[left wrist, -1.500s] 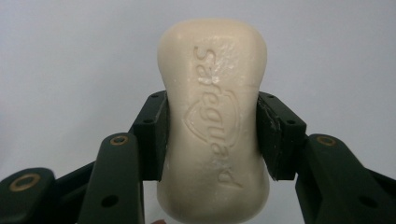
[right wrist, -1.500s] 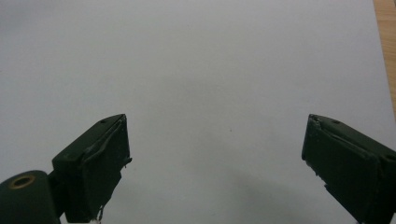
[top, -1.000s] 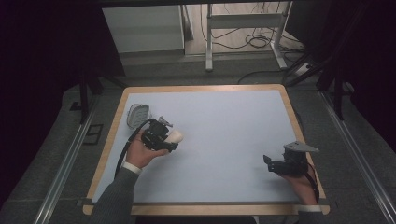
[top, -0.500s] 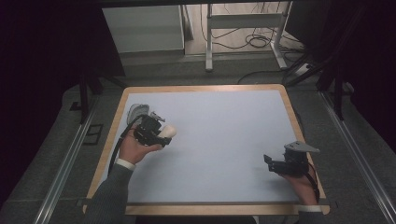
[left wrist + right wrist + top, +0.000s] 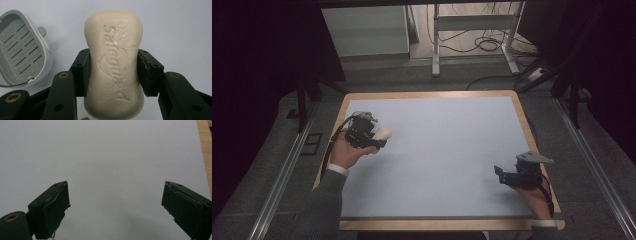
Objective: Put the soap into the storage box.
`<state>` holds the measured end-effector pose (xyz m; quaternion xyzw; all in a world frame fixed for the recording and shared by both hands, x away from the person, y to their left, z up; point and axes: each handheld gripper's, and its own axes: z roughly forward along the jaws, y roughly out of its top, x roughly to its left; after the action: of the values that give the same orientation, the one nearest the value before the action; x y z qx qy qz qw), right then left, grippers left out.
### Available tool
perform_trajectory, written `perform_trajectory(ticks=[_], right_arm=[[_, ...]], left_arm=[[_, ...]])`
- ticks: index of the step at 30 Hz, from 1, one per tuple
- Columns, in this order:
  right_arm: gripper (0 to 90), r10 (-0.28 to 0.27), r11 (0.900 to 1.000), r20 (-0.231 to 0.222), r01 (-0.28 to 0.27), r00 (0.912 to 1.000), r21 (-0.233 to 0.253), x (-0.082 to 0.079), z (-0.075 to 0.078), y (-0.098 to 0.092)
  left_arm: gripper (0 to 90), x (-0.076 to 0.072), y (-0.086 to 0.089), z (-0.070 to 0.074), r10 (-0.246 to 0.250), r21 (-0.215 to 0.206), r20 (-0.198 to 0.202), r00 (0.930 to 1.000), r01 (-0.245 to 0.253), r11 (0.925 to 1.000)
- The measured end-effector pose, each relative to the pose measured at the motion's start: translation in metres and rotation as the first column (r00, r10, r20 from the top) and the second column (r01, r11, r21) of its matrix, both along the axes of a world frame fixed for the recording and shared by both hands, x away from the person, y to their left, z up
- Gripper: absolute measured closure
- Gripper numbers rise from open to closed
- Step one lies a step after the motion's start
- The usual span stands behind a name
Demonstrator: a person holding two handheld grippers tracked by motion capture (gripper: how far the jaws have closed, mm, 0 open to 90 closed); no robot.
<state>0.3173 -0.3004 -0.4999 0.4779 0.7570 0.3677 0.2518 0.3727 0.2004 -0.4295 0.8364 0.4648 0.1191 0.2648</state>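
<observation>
Your left hand-held gripper (image 5: pixel 113 75) pinches the cream moulded soap bar (image 5: pixel 114 62) across its waist – a secure hold – beside the grey slotted soap dish (image 5: pixel 22 55); your right hand-held gripper (image 5: pixel 116 207) rests spread.

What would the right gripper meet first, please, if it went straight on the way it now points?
Probably nothing: ahead of the open right gripper lies bare table surface, as far as its view shows; the wooden edge sits off to the side.
</observation>
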Motion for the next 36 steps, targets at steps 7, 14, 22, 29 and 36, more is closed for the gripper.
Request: perform_trajectory(ticks=[7,14,22,29,36], right_arm=[[7.7,-0.001,1.000,-0.001,0.001,1.0000,0.001,0.000,0.000,0.000],[7.6,0.000,1.000,-0.004,0.000,1.0000,0.000,0.000,-0.001,0.000],[7.7,0.000,1.000,-0.005,0.000,1.0000,-0.002,0.001,-0.001,-0.001],[7.7,-0.003,1.000,-0.008,0.003,1.0000,-0.004,0.001,-0.002,-0.001],[7.7,-0.005,1.000,-0.007,0.005,1.0000,-0.005,0.001,-0.002,-0.001]], left_arm=[[49.5,0.007,0.008,-0.001,0.029,-0.001,-0.013,0.9995,-0.029,0.9996],[49.5,0.018,0.017,0.000,0.077,0.010,-0.018,0.9969,-0.077,0.9970],[49.5,0.032,0.029,-0.004,0.127,-0.004,-0.023,0.9916,-0.127,0.9919],[49.5,0.044,0.037,-0.009,0.165,-0.005,-0.043,0.9854,-0.165,0.9863],[49.5,0.055,0.043,-0.012,0.215,-0.011,-0.036,0.9761,-0.215,0.9765]])
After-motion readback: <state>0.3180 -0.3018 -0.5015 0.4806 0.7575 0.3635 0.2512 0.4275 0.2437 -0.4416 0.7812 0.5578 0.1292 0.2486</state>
